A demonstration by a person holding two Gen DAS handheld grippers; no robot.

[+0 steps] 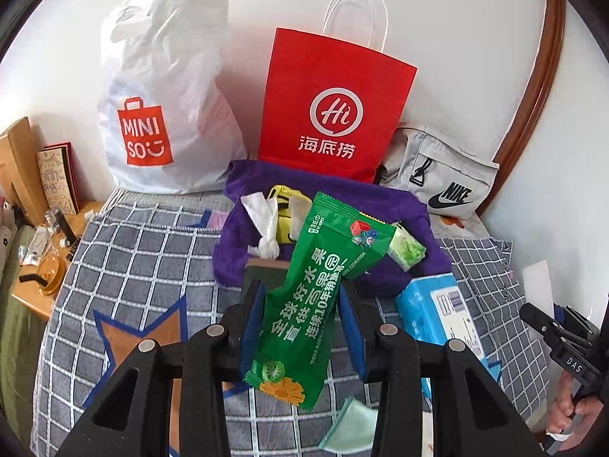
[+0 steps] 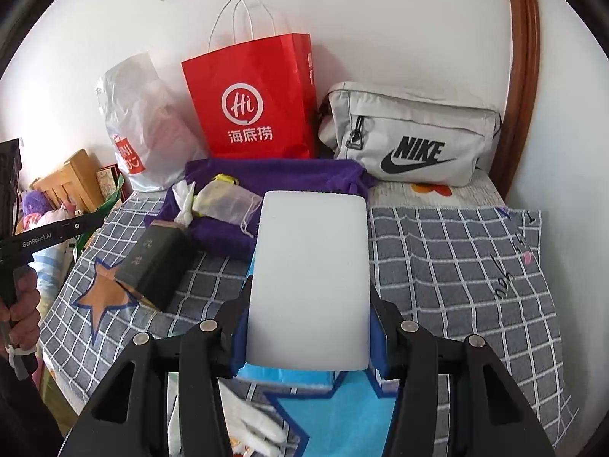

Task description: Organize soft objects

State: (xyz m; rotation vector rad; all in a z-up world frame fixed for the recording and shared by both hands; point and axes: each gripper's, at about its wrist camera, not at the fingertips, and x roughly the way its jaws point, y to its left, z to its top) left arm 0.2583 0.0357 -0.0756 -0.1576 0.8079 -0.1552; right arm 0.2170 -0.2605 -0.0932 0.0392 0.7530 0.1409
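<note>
My left gripper point(image 1: 300, 320) is shut on a green wet-wipe packet point(image 1: 316, 285) and holds it above the checked blanket, in front of a purple cloth point(image 1: 399, 205). On that cloth lie a white knotted rag point(image 1: 266, 224), a yellow item point(image 1: 283, 209) and a small green tissue pack point(image 1: 407, 251). My right gripper point(image 2: 308, 327) is shut on a white-and-blue tissue pack point(image 2: 310, 278), held above the blanket; the pack also shows in the left wrist view point(image 1: 434, 312). The purple cloth point(image 2: 274, 175) lies just beyond it, with a mesh pouch point(image 2: 228, 200) on it.
Against the wall stand a white Miniso bag point(image 1: 163, 114), a red paper bag point(image 1: 331, 103) and a grey Nike pouch point(image 1: 441, 175). A dark green box point(image 2: 156, 262) lies on the blanket point(image 2: 456, 266). White gloves point(image 2: 251, 426) lie near. A cluttered nightstand point(image 1: 45, 243) is left.
</note>
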